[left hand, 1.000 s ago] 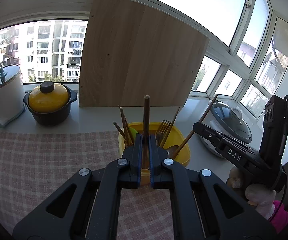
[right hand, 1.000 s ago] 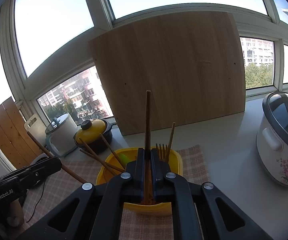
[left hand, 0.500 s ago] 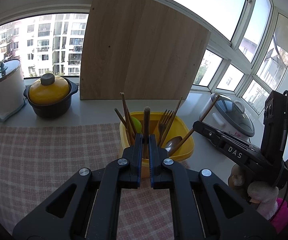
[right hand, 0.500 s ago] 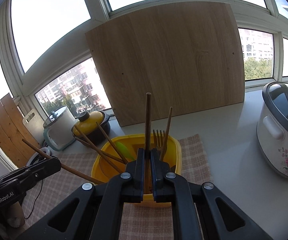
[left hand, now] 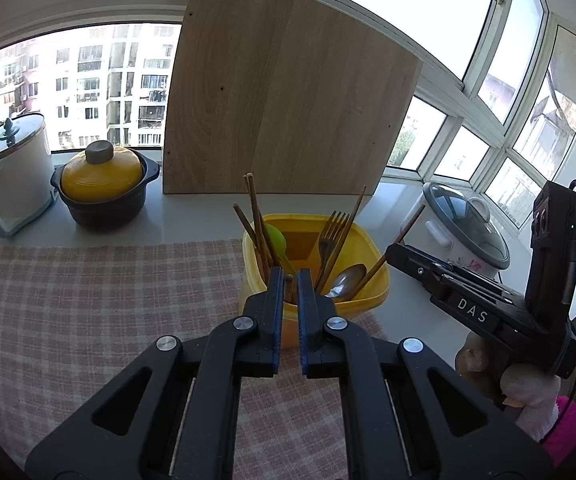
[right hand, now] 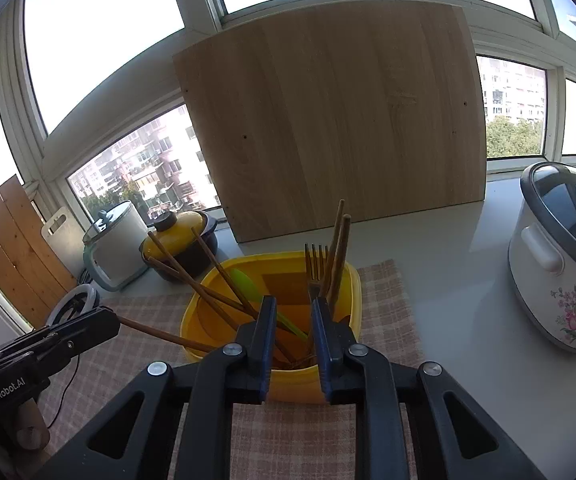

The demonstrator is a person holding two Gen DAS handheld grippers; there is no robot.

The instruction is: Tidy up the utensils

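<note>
A yellow container stands on the checked cloth. It holds several wooden chopsticks, a fork, a green spoon and a metal spoon. My left gripper is shut on a brown chopstick that slants down into the container; only its tip shows between the pads. My right gripper hovers over the container's near rim with its jaws opening. Nothing is pressed between them. Two chopsticks lean beside the fork, just past its right finger.
A tall wooden board leans on the window behind the container. A black pot with a yellow lid and a white kettle stand at the left. A flowered rice cooker stands at the right. The checked cloth covers the near counter.
My right jaws have parted, and the chopstick they gripped upright now leans beside the fork. The stick in my left gripper shows much shorter above the fingers. The container looks nearer and lower.
</note>
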